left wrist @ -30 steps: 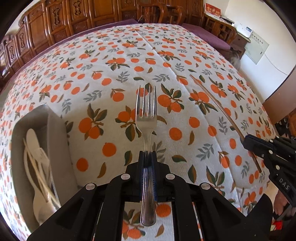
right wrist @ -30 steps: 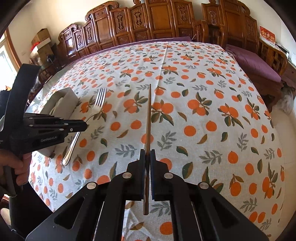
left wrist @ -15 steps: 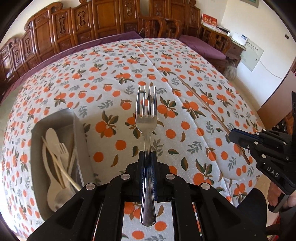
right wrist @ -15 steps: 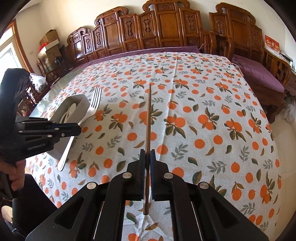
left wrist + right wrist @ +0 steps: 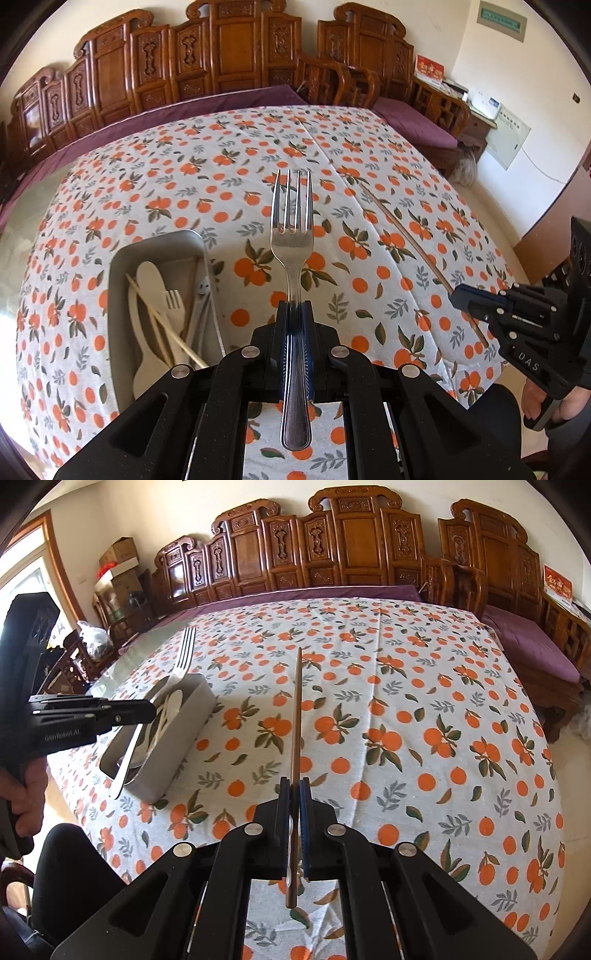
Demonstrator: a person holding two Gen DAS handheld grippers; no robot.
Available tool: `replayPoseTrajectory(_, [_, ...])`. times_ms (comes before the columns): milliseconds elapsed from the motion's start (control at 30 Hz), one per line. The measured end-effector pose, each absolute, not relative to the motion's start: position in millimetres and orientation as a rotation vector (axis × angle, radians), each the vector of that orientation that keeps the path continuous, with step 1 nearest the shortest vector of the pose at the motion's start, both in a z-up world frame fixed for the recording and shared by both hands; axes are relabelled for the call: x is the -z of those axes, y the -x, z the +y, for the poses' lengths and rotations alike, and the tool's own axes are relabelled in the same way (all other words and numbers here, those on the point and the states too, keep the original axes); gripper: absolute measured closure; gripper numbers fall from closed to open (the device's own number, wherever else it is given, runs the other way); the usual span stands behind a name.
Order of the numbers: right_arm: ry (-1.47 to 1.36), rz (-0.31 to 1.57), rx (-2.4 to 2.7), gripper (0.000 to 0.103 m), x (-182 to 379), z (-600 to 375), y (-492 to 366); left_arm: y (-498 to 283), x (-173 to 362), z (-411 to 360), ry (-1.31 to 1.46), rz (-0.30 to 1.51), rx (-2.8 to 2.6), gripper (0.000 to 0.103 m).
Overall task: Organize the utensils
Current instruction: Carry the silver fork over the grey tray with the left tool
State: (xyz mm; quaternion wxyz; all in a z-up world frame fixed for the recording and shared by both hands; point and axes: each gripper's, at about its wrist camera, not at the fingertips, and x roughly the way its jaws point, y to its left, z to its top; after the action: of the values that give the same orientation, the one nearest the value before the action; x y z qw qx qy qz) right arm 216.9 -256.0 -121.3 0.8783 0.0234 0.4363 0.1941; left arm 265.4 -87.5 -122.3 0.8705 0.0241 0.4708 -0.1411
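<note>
**Fork and Stick Up in the Air**

We see a big desk (image 5: 369, 155) with a cloth full of oranges. On it sits a gray box (image 5: 122, 258) for the forks and spoons. Inside lie pale spoons (image 5: 149, 277), a little fork (image 5: 173, 301) and a thin stick (image 5: 166, 326). We think the box keeps them all tidy in one place.

Our left tool (image 5: 294, 306) is clenched on a shiny fork (image 5: 292, 236). We hold it by the handle, up above the cloth, just beside the box. Our right tool (image 5: 294, 786) is clenched on a brown chopstick (image 5: 296, 709), also up off the desk. We think both go in the box next.
</note>
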Motion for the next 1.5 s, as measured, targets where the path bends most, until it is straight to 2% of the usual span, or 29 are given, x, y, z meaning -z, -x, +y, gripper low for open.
replayPoseTrajectory(533, [-0.037, 0.911, -0.437, 0.097, 119.2, -238.4, -214.9, -274.6, 101.9, -23.8, 0.009, 0.944, 0.219, 0.097])
replayPoseTrajectory(933, [-0.055, 0.913, -0.456, 0.097, 118.6, -214.0, -224.1, -294.8, 145.5, 20.6, -0.023, 1.036, 0.141, 0.097])
replayPoseTrajectory(1500, [-0.071, 0.951, -0.457, 0.097, 130.3, -202.2, -222.1, -306.3, 195.8, 29.1, -0.02, 1.146, 0.123, 0.097])
